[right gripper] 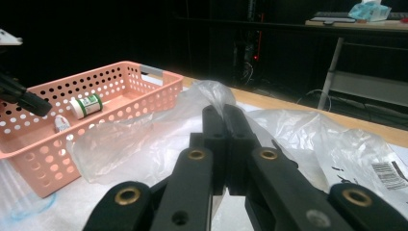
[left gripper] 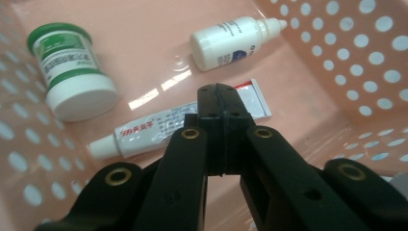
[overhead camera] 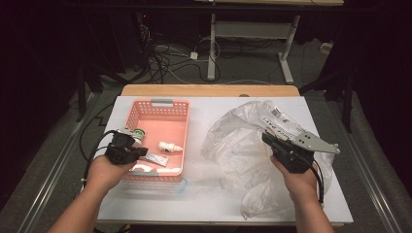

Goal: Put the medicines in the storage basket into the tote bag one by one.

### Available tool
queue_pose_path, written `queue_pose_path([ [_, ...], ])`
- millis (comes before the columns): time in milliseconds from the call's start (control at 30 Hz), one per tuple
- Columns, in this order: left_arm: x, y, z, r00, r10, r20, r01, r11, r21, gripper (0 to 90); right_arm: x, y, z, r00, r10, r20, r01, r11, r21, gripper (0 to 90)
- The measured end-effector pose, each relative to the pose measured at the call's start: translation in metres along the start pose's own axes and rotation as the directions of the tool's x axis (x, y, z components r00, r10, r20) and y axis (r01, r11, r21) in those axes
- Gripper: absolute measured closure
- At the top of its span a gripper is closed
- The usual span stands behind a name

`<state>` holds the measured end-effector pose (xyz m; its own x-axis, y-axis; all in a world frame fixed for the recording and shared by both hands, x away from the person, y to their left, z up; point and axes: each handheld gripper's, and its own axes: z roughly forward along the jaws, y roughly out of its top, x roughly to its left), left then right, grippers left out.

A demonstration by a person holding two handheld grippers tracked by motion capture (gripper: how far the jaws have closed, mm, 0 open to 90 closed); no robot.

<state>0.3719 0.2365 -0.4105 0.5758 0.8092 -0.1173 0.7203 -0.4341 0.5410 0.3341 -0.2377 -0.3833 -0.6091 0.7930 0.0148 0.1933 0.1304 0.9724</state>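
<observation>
My left claw (left gripper: 222,94) hung clenched on nothing over the pink basket (left gripper: 365,67), just above the ointment tube (left gripper: 159,127) lying on its floor, between the green-capped jar (left gripper: 72,70) and the white dropper bottle (left gripper: 231,41). My right claw (right gripper: 225,115) was clenched on a fold of the clear plastic bag (right gripper: 144,139), crumpled on the white table (overhead camera: 194,199) beside the basket.

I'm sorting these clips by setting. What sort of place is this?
Probably a lab or workshop set up for recording: a white-topped table in a dark room, loose cables on the floor, another bench behind.
</observation>
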Motion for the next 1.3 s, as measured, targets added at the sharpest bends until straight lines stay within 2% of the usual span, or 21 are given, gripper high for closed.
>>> queue_pose_path([
  [100, -0.004, 0.007, 0.007, 0.9998, 0.012, 0.014, -0.013, 0.9988, 0.047, 88.3, 0.002, 0.001, 0.000, 1.0000, 0.002, -0.005, -0.002, 1.000, -0.005, 90.0],
  [200, -0.005, 0.015, 0.013, 0.9998, 0.019, 0.012, -0.020, 0.9938, 0.109, 88.3, 0.002, 0.001, 0.001, 0.9999, 0.007, -0.011, -0.007, 1.000, -0.005, 90.0],
  [300, -0.005, 0.022, 0.018, 0.9997, 0.025, 0.006, -0.026, 0.9897, 0.141, 88.1, 0.001, 0.000, 0.002, 0.9999, 0.004, -0.013, -0.004, 1.000, -0.005, 90.0],
  [433, -0.005, 0.030, 0.026, 0.9994, 0.030, 0.018, -0.033, 0.9795, 0.199, 88.1, -0.001, 0.000, 0.000, 0.9999, 0.014, -0.008, -0.014, 1.000, -0.008, 90.0],
  [533, -0.006, 0.034, 0.032, 0.9987, 0.046, 0.021, -0.050, 0.9626, 0.266, 88.2, -0.002, 0.000, -0.001, 0.9999, 0.015, -0.008, -0.015, 1.000, -0.008, 90.0],
  [633, -0.009, 0.034, 0.039, 0.9975, 0.056, 0.043, -0.068, 0.9347, 0.349, 88.2, -0.002, 0.000, -0.002, 0.9998, 0.019, -0.008, -0.019, 1.000, -0.010, 90.0],
  [800, -0.011, 0.034, 0.047, 0.9941, 0.066, 0.086, -0.098, 0.8903, 0.445, 88.2, -0.002, 0.000, -0.002, 0.9996, 0.026, -0.008, -0.026, 1.000, -0.012, 90.0],
  [900, -0.014, 0.036, 0.052, 0.9924, 0.088, 0.087, -0.118, 0.8732, 0.473, 88.2, -0.002, 0.001, -0.003, 0.9997, 0.024, -0.010, -0.024, 1.000, -0.013, 90.0],
  [967, -0.015, 0.039, 0.054, 0.9931, 0.092, 0.072, -0.116, 0.8726, 0.475, 88.2, -0.003, 0.001, -0.003, 0.9997, 0.022, -0.009, -0.022, 1.000, -0.013, 90.0],
  [1033, -0.014, 0.041, 0.055, 0.9941, 0.085, 0.067, -0.106, 0.8796, 0.464, 88.2, -0.003, 0.001, -0.003, 0.9997, 0.024, -0.008, -0.025, 1.000, -0.014, 90.0],
  [1133, -0.013, 0.045, 0.057, 0.9942, 0.087, 0.062, -0.106, 0.8863, 0.451, 88.2, -0.003, 0.001, -0.004, 0.9997, 0.026, -0.006, -0.026, 1.000, -0.016, 90.0],
  [1233, -0.013, 0.048, 0.061, 0.9943, 0.078, 0.072, -0.102, 0.8960, 0.432, 88.2, -0.003, 0.001, -0.004, 0.9996, 0.027, -0.005, -0.028, 1.000, -0.015, 90.0],
  [1300, -0.014, 0.050, 0.065, 0.9941, 0.088, 0.064, -0.107, 0.8979, 0.427, 88.2, -0.003, 0.001, -0.004, 0.9996, 0.027, -0.005, -0.027, 1.000, -0.016, 90.0],
])
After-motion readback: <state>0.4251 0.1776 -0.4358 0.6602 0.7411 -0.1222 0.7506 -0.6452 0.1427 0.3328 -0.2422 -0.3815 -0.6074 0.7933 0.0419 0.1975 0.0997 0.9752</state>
